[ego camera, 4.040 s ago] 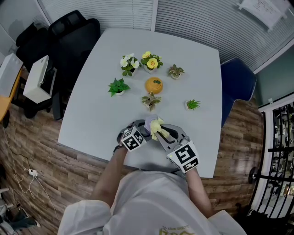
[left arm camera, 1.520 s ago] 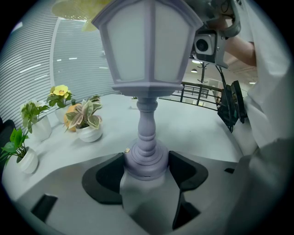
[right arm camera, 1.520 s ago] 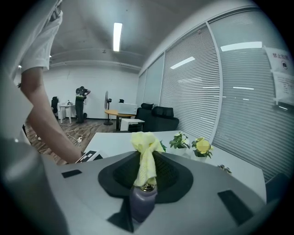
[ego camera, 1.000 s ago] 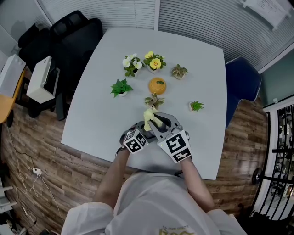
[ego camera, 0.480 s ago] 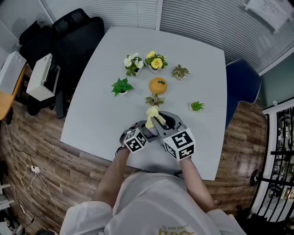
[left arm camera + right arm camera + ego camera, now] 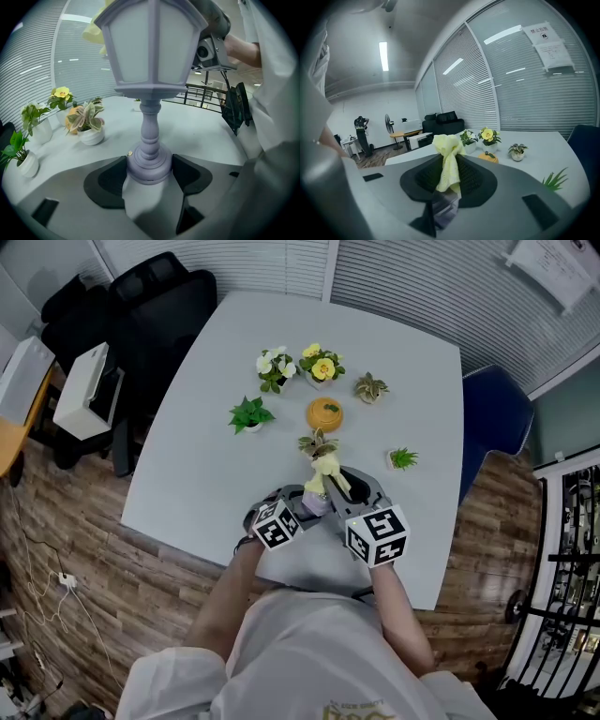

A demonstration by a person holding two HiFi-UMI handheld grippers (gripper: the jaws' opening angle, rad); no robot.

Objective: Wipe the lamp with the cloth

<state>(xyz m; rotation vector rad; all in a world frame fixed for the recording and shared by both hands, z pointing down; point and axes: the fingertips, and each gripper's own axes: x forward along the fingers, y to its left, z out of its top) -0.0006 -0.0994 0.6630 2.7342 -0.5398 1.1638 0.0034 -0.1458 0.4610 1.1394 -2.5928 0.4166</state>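
A small lavender lantern lamp (image 6: pixel 150 56) stands upright near the table's front edge, and my left gripper (image 6: pixel 150 171) is shut on its round base (image 6: pixel 149 164). In the head view the lamp (image 6: pixel 314 503) shows between the two grippers, partly hidden by them. A yellow cloth (image 6: pixel 449 161) is pinched in my right gripper (image 6: pixel 450 176), which is shut on it and hangs over the lamp's top (image 6: pixel 443 208). Seen from the head, the cloth (image 6: pixel 325 470) lies against the top of the lamp, just in front of my right gripper (image 6: pixel 336 489) and beside my left gripper (image 6: pixel 298 510).
Several small potted plants (image 6: pixel 248 415) and an orange pot (image 6: pixel 323 414) stand on the grey table (image 6: pixel 197 465) beyond the lamp; the nearest plant (image 6: pixel 318 443) is right behind the cloth. A black chair (image 6: pixel 141 306) is at the left, a blue chair (image 6: pixel 497 418) at the right.
My right gripper has shifted right and slightly away, dragging the yellow cloth across the lamp's top. The left gripper and lamp base have stayed put.
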